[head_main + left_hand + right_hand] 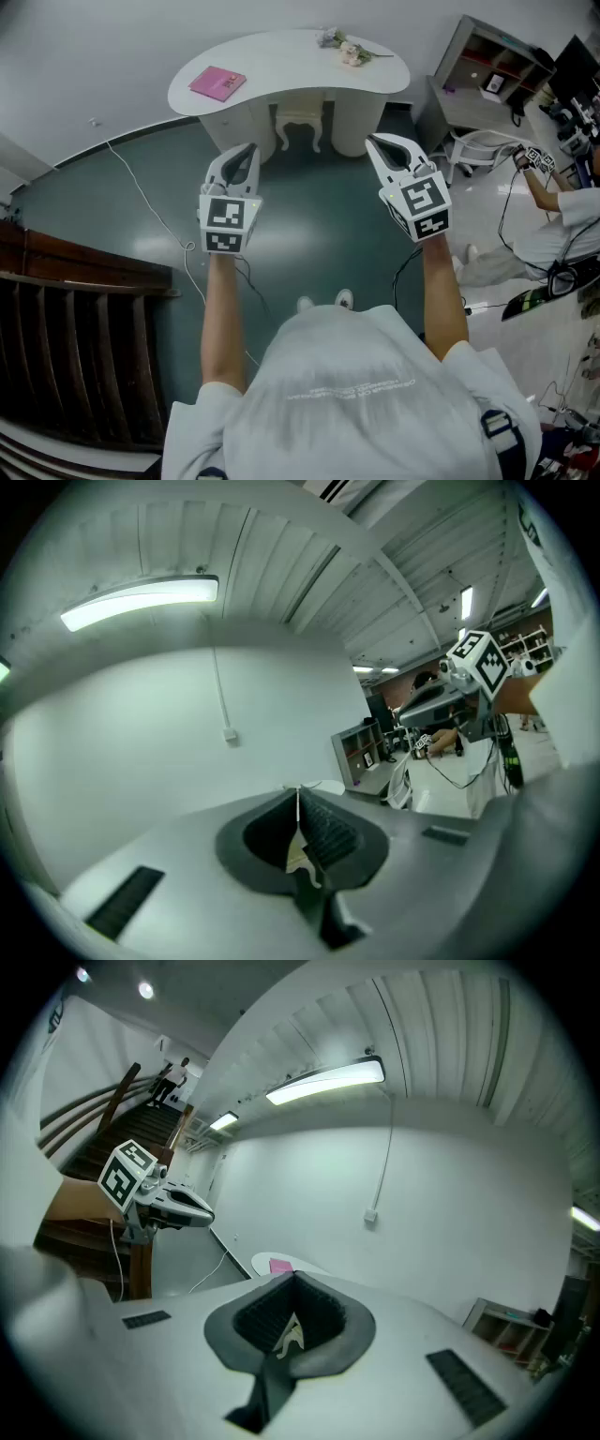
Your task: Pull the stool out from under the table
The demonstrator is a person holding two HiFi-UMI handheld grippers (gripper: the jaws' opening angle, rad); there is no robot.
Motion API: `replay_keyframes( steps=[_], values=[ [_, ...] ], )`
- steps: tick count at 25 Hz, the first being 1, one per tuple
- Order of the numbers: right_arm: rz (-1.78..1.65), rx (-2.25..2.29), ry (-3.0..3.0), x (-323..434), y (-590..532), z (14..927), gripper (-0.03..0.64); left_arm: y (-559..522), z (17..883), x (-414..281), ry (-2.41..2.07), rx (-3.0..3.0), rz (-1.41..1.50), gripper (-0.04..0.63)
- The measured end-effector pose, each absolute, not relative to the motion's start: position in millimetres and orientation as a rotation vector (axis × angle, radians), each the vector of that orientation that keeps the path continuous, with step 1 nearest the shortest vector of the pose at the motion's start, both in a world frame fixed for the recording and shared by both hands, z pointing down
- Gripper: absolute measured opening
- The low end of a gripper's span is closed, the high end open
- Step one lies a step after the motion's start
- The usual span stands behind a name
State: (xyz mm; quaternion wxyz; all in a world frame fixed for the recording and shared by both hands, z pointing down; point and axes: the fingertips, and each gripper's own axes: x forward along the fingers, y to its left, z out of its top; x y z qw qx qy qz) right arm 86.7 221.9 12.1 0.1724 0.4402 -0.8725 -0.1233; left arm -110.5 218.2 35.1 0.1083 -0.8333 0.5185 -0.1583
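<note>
White stool sits tucked under the table. I hold the left gripper and right gripper well apart from it, jaws fully together, gripping nothing.

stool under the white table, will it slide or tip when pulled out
The stool looks small and rigid, with thin curved legs, so it is probably light. The floor is smooth and glossy, so it should slide rather than catch. Pulled from high up, those narrow legs could let it tip.
</note>
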Motion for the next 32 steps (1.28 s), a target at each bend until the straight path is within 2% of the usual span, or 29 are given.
replay_keyframes(
  steps=[14, 32],
  values=[
    [-0.289, 1.32, -2.508, 54.3, 225.5, 14.8, 0.015, 218.1, 48.2, -146.4, 1.508, -2.481, -0.463, 0.018],
    [-0.231, 1.316, -2.49, 67.2, 155.8, 41.9, 0.015, 148.7, 69.9, -131.4, 1.471, -2.525, -0.519, 0.018]
  ],
)
